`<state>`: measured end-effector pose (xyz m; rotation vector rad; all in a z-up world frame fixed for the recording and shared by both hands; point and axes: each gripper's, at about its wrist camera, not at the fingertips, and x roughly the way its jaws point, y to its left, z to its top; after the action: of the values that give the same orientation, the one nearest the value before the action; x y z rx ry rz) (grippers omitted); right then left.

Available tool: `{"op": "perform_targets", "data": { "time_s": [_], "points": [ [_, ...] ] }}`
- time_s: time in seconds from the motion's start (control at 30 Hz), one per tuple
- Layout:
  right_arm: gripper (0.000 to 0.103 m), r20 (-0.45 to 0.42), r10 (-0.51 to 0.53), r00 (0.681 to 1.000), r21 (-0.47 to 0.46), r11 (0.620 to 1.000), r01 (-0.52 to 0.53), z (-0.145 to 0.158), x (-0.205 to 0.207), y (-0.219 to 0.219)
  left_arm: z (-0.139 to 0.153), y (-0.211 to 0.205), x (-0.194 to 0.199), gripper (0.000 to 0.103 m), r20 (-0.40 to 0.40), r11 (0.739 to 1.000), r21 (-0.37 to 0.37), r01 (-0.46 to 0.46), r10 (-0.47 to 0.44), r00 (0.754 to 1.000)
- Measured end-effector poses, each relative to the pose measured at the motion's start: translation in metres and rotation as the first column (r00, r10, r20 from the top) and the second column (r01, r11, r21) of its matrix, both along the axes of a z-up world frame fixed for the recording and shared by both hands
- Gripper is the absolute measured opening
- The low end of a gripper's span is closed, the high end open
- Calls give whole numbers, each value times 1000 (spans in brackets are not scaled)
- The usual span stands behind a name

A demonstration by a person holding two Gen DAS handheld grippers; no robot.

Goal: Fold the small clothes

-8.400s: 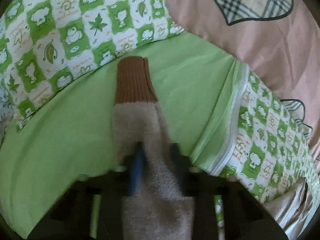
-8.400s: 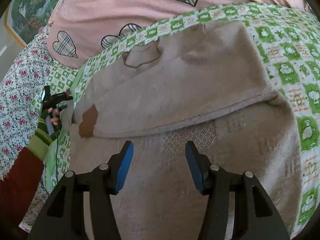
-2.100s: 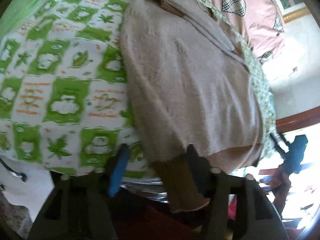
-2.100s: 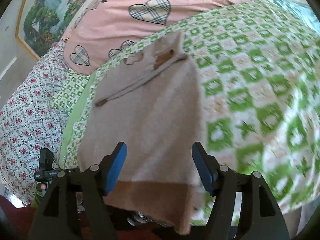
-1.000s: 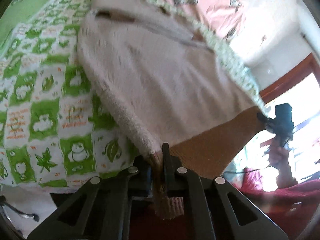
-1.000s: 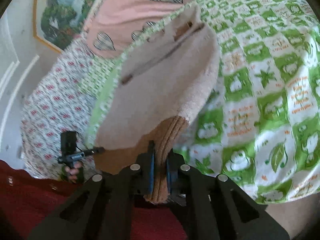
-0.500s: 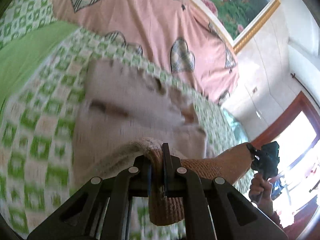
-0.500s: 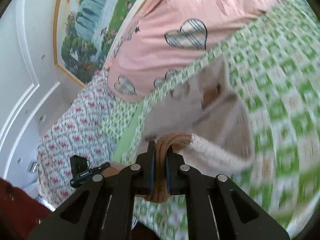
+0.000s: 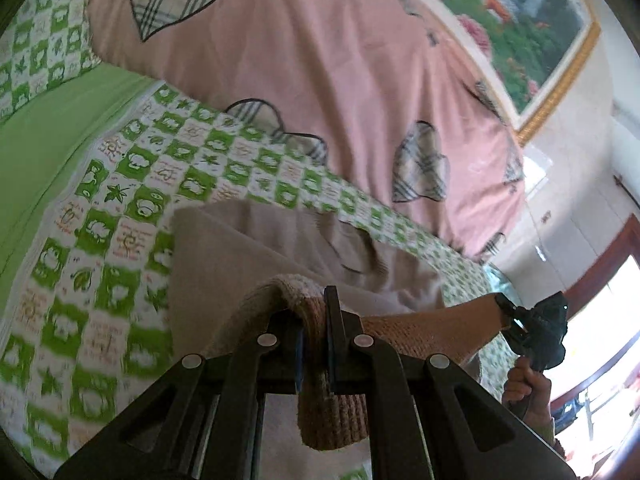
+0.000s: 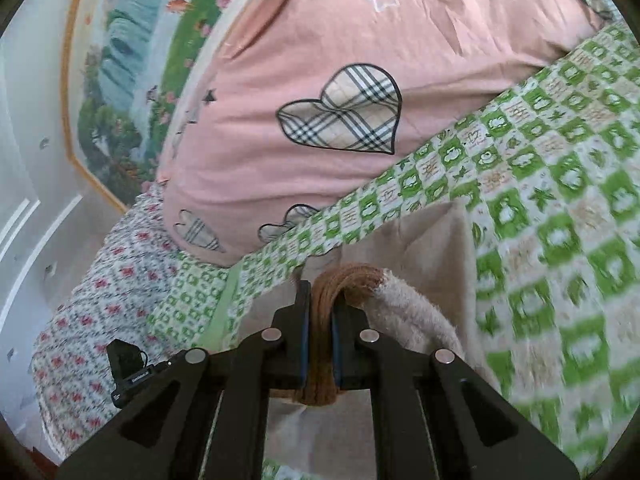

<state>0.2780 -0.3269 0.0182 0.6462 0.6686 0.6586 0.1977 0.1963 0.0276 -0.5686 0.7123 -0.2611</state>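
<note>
Beige sweater (image 9: 248,264) on checked quilt (image 9: 120,216), brown ribbed hem (image 9: 320,332) arching over and clamped between left gripper (image 9: 314,330) and right gripper (image 10: 319,320)

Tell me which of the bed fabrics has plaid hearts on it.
The pink quilt at the head of the bed, with plaid heart patches. The checked cover under the sweater has green and white squares, and the side sheet has small red flowers.
</note>
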Motion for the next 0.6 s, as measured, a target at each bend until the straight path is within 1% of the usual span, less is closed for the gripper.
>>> {"op": "perform_targets", "data": {
  "time_s": [0.1,0.17,0.27,0.3,0.37,0.4,0.43,0.47,0.5,0.53,0.57,0.6],
  "points": [
    [10,-36,-14,999,-40,999,13,-15,28,10,-16,8,25,7,-35,1000,-8,-24,24,999],
    [10,-64,-33,997,-83,996,28,-28,46,15,-30,12,41,7,-63,999,-15,-37,36,997],
    [10,-102,-51,994,-131,991,38,-45,63,20,-51,14,61,8,-117,998,-13,-54,52,992],
    [10,-110,-52,993,-138,990,36,-49,66,22,-59,15,67,10,-140,998,-16,-61,58,988],
    [11,-141,-49,989,-134,991,30,-59,72,22,-68,18,71,10,-168,997,-27,-71,66,984],
    [12,-155,-49,987,-126,992,29,-62,72,20,-70,18,69,14,-174,997,-34,-74,67,983],
    [16,-164,-50,985,-117,993,31,-63,70,18,-69,18,64,17,-169,997,-36,-74,67,983],
    [27,-162,-61,985,-106,993,44,-61,64,12,-66,17,58,27,-161,997,-30,-72,66,985],
    [35,-151,-75,986,-104,993,60,-59,58,8,-62,16,50,38,-154,997,-19,-69,65,986],
    [51,-134,-90,987,-104,992,76,-55,50,2,-58,14,41,41,-148,998,-6,-68,66,987],
    [58,-104,-104,989,-107,990,93,-48,37,-4,-54,11,27,43,-140,998,1,-66,65,988],
    [58,-82,-107,991,-111,989,98,-43,28,-6,-51,8,16,43,-134,998,-3,-57,56,989]
  ]
}}
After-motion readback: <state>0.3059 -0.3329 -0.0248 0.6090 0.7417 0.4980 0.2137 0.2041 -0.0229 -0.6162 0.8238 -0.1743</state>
